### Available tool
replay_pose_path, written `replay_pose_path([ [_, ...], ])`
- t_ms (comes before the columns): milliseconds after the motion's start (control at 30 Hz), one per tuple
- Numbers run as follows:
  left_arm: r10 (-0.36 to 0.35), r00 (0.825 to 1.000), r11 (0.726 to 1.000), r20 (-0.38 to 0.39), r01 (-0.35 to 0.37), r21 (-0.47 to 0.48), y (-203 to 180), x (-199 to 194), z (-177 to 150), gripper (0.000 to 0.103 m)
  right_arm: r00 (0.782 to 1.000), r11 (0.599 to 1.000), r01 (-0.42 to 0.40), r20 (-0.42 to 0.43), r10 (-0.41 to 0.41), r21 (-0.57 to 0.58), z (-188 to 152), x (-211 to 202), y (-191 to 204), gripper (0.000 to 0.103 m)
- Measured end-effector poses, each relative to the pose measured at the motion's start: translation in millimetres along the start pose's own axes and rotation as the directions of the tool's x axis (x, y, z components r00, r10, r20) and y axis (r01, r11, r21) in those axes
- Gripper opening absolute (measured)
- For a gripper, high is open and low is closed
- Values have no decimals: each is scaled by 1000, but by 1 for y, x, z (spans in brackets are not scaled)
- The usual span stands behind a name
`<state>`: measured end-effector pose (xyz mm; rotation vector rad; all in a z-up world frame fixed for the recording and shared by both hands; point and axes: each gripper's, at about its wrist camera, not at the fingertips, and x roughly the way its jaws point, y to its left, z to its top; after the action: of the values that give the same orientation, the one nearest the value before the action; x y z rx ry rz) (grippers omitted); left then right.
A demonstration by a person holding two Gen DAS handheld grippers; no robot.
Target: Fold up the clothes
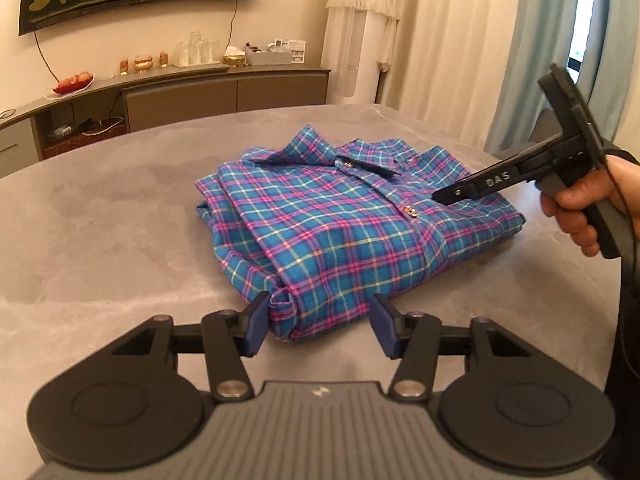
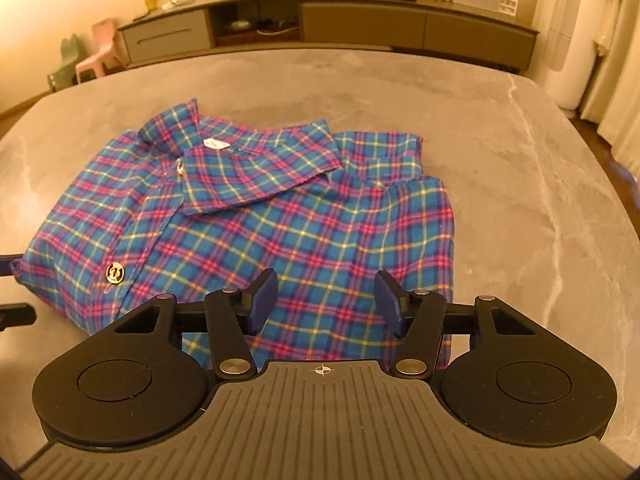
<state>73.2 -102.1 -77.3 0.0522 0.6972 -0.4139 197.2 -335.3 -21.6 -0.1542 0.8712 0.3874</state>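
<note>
A: Left wrist view, entry one. Your left gripper (image 1: 316,322) has its blue pads spread, nothing pinched; the near corner of the blue, pink and yellow plaid cotton shirt (image 1: 344,232) sits between and just ahead of the fingers, apart from both pads as far as I can tell. The shirt lies folded into a rough rectangle on the grey mottled stone-look tabletop (image 1: 100,232), collar away from you.

B: And the other one?

A: Your right gripper (image 2: 326,300) is likewise released, pads parted above the shirt's front panel, gripping nothing. Your hand (image 1: 580,216) holds it over the far side of the shirt.

B: How will the cloth behave?

A: My judgement: light, soft, floppy; layers will slide over one another, and the smooth top gives little friction, so a tug may drag the whole bundle. The gold metal button (image 2: 114,273) on the placket is left of your right fingers; avoid clamping it. Take the thick folded edge at the corner nearest your left fingers, pinching all layers.

B: Room?

A: Long grey low sideboard (image 2: 400,16) beyond the fingers, with a red bowl of fruit (image 1: 74,82) on it; pale curtains (image 1: 460,40) to the right.
</note>
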Motion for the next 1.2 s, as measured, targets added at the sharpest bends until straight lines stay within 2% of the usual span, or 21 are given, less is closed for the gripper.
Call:
replay_pose_path([
  [33, 5, 1000, 1000, 6, -5, -7, 1, 0, 1, 42, 1000, 1000, 0, -1, 0, -1, -1, 0, 0, 53],
  [100, 17, 999, 1000, 33, -17, -13, 1, -3, 3, 38, 1000, 1000, 1, -5, -1, -1, -1, 2, 0, 53],
  [300, 19, 999, 999, 33, -20, 31, -5, 3, 4, 38, 1000, 1000, -19, -22, 19, 8, 1, -2, -2, 53],
  [333, 7, 1000, 1000, 27, -7, 24, -4, 7, 4, 20, 999, 1000, -27, -25, 27, 15, 1, -1, -3, 52],
  [367, -6, 1000, 1000, 22, 5, 18, -2, 11, 4, 8, 999, 999, -40, -28, 40, 27, 1, 0, -5, 52],
  [400, -38, 999, 999, 18, 39, -34, 7, 13, 5, 9, 998, 998, -55, -30, 56, 42, 1, 0, -7, 52],
  [433, -89, 996, 988, 18, 91, -126, 24, 14, 6, 8, 996, 995, -79, -26, 80, 65, 1, -1, -11, 52],
  [500, -187, 982, 939, 29, 188, -289, 54, 13, 6, 7, 992, 986, -122, -12, 124, 111, 0, -4, -21, 50],
  [600, -317, 947, 836, 54, 306, -455, 90, 3, -1, 7, 991, 972, -133, 58, 124, 193, -1, -18, -45, 54],
  [667, -354, 934, 791, 45, 324, -519, 103, 3, -8, 7, 992, 967, -119, 76, 104, 226, -2, -20, -55, 54],
  [733, -364, 931, 787, 25, 321, -527, 105, 6, -11, 9, 995, 970, -86, 59, 74, 226, -2, -15, -57, 54],
  [767, -360, 933, 797, 15, 316, -515, 103, 6, -10, 10, 996, 972, -81, 53, 71, 220, -1, -11, -57, 54],
  [800, -361, 932, 808, 8, 317, -497, 101, 3, -7, 17, 996, 973, -83, 51, 74, 216, 1, -9, -57, 53],
  [833, -367, 930, 818, 7, 326, -474, 99, -2, -3, 38, 996, 973, -87, 54, 77, 215, 3, -9, -57, 53],
  [867, -374, 928, 828, 7, 337, -448, 99, -8, 2, 52, 995, 972, -90, 68, 76, 217, 5, -10, -57, 53],
  [900, -367, 930, 841, 19, 340, -421, 100, -16, 6, 71, 994, 971, -90, 87, 72, 223, 8, -12, -58, 54],
  [933, -349, 936, 855, 42, 336, -394, 102, -27, 9, 76, 992, 969, -90, 105, 68, 231, 10, -14, -60, 54],
  [967, -332, 941, 866, 63, 331, -375, 105, -36, 12, 76, 991, 967, -88, 120, 61, 237, 13, -15, -62, 54],
  [1000, -322, 944, 862, 78, 326, -388, 112, -38, 13, 76, 991, 967, -78, 128, 48, 242, 16, -15, -63, 54],
  [1100, -302, 948, 813, 104, 313, -490, 143, -32, 20, 73, 988, 978, -41, 155, 9, 203, 26, -18, -49, 54],
  [1200, -310, 948, 765, 74, 295, -573, 168, 4, 31, 55, 979, 991, -77, 199, 54, 108, 37, -24, -16, 54],
])
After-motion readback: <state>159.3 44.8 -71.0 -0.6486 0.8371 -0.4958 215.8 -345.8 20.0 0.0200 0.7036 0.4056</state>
